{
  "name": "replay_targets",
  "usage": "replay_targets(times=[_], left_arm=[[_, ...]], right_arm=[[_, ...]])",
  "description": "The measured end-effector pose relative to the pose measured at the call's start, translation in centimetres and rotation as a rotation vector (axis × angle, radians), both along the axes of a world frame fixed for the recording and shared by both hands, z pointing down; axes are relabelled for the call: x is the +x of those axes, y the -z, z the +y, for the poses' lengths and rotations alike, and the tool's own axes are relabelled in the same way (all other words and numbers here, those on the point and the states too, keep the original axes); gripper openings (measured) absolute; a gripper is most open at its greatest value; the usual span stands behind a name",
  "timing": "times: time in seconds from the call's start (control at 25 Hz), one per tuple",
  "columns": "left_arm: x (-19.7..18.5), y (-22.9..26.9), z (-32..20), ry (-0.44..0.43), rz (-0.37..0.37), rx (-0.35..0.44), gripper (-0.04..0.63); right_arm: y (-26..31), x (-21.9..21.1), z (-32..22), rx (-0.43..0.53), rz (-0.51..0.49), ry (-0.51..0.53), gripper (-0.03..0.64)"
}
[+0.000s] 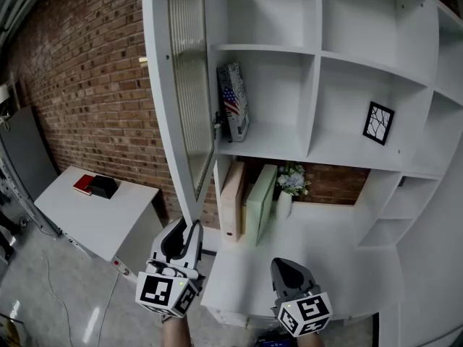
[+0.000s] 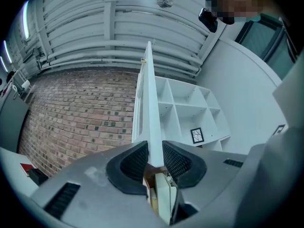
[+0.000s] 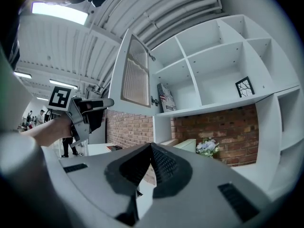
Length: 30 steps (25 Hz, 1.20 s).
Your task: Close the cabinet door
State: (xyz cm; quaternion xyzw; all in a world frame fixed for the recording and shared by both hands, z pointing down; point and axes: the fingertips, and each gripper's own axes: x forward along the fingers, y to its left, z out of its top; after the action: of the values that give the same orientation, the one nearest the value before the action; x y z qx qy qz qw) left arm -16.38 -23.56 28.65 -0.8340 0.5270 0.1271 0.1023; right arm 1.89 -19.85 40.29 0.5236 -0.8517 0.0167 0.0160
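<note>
The white cabinet door [image 1: 160,107] with a ribbed glass panel stands swung open, edge-on toward me, hinged at the left of the white shelving [image 1: 316,71]. My left gripper [image 1: 190,230] is at the door's lower corner, jaws shut on either side of its edge. In the left gripper view the door's edge [image 2: 151,108] runs up from between the two pads of the left gripper [image 2: 154,159]. The right gripper [image 1: 283,266] hangs lower to the right over the counter, shut and holding nothing. The right gripper view shows the door [image 3: 135,72], the left gripper [image 3: 92,109] below it, and the right gripper's own closed tips [image 3: 151,148].
A flag-printed box [image 1: 235,101] sits on the shelf behind the door. A framed picture [image 1: 378,123] stands to the right. Upright books [image 1: 259,202] and a flower vase [image 1: 291,183] stand on the counter [image 1: 340,266]. A white table [image 1: 94,219] with a red book stands left by the brick wall [image 1: 87,78].
</note>
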Motion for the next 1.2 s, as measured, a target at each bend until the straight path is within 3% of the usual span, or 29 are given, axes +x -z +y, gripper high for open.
replay_targets(times=[0.52,0.68,0.88,1.2], left_arm=[[3.9,0.3,-0.1,-0.107,-0.005,-0.015,0.12],[5.2,0.3,-0.4,-0.116,-0.04,-0.012,0.135],[6.1,0.0,-0.6,-0.133,-0.015,-0.011,0.146],[8.6,-0.2,-1.0,-0.147,-0.044,-0.004,0.161]], right_arm=[[0.0,0.8,-0.1,0.007,0.009,-0.022,0.002],[0.0,1.6,0.0,0.011,0.013,-0.042,0.002],[0.4,2.9,0.0,0.021,0.017,-0.073,0.002],[-0.1,4.2,-0.1,0.011,0.014,-0.094,0.002]])
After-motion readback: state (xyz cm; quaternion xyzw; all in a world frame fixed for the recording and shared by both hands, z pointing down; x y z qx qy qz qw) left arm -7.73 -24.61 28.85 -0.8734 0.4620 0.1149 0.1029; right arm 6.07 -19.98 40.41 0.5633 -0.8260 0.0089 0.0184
